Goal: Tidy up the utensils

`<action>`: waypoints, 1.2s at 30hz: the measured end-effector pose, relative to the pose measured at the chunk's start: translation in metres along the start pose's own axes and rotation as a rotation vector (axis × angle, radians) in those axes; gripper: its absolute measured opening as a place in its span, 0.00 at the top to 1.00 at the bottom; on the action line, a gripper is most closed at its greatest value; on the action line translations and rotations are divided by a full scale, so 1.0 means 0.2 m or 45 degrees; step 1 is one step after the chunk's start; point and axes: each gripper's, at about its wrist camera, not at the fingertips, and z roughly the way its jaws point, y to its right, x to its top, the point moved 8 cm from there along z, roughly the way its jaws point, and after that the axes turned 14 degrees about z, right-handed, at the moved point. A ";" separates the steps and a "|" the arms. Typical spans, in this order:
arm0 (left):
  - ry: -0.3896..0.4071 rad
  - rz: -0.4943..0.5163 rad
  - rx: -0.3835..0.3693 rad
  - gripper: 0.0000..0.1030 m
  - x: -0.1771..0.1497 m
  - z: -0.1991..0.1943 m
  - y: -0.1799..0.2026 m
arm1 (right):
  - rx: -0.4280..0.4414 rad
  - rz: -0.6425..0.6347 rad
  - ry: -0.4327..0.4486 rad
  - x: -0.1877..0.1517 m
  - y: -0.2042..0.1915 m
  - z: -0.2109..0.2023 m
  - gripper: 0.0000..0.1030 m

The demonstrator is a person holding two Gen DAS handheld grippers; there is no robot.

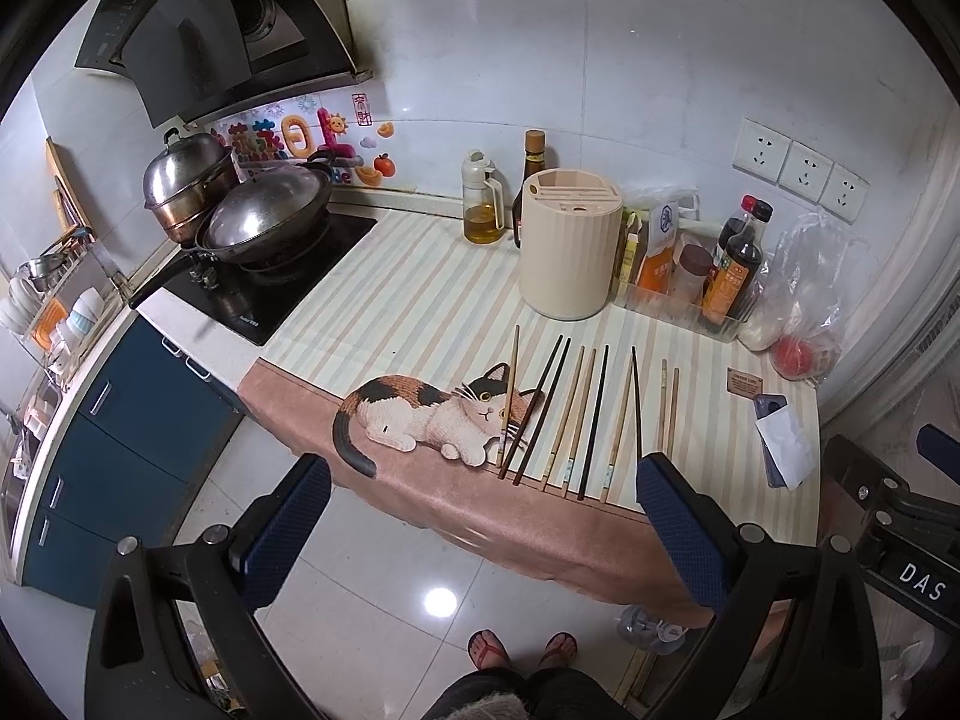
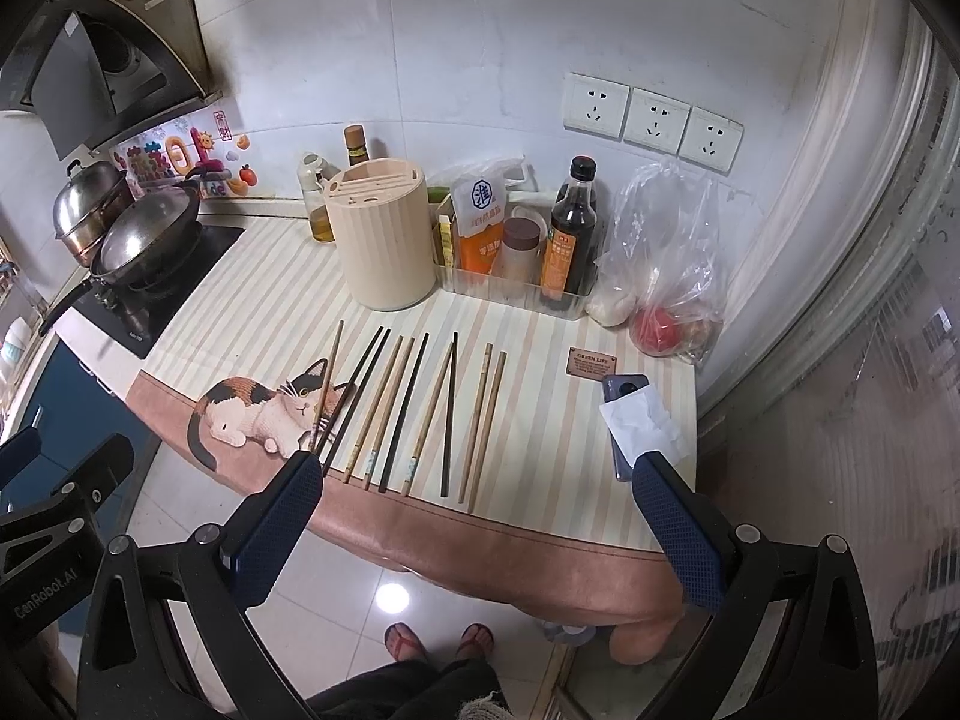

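While chopsticks (image 2: 414,408) lie loose, holder (image 2: 384,240) fronts condiment tray (image 2: 516,294).

left hand-held gripper (image 1: 483,534) open, empty | chopsticks (image 1: 585,414) on mat (image 1: 384,312) | holder (image 1: 567,252) behind

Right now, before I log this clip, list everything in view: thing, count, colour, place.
chopsticks: ten, four dark and six light wood, in a row on the mat's near part
mat: one, striped with a cat picture, over the counter
utensil holder: one, cream, slotted top, behind the chopsticks
oil bottle: one, clear with yellow oil, left of the holder
condiment tray: one, clear, holding bottles and packets, right of the holder
plastic bag: one, clear, red item inside, far right
phone: one, under white paper, right edge of the mat
wok: one, steel, on the stove
steamer pot: one, steel, behind the wok
wall sockets: three, white
left gripper: open, blue pads
right gripper: open, blue pads
feet: two, in red sandals
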 end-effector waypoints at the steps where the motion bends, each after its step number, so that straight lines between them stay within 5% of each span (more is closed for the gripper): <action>1: -0.001 0.001 -0.002 0.00 0.00 0.00 0.00 | 0.000 0.000 0.000 -0.01 0.01 0.00 0.00; 16: 0.011 -0.009 0.013 0.00 0.01 -0.02 0.00 | 0.016 0.023 0.020 0.03 0.05 -0.04 0.00; 24: 0.120 -0.038 0.161 0.00 0.13 0.04 -0.05 | 0.145 0.127 0.135 0.12 0.12 -0.01 0.00; 29: 0.095 -0.063 0.318 0.00 0.17 0.25 -0.12 | 0.138 0.165 0.080 0.14 0.19 0.21 0.00; 36: -0.081 -0.064 0.354 0.00 0.10 0.67 -0.21 | 0.175 0.203 -0.136 0.05 0.23 0.67 0.40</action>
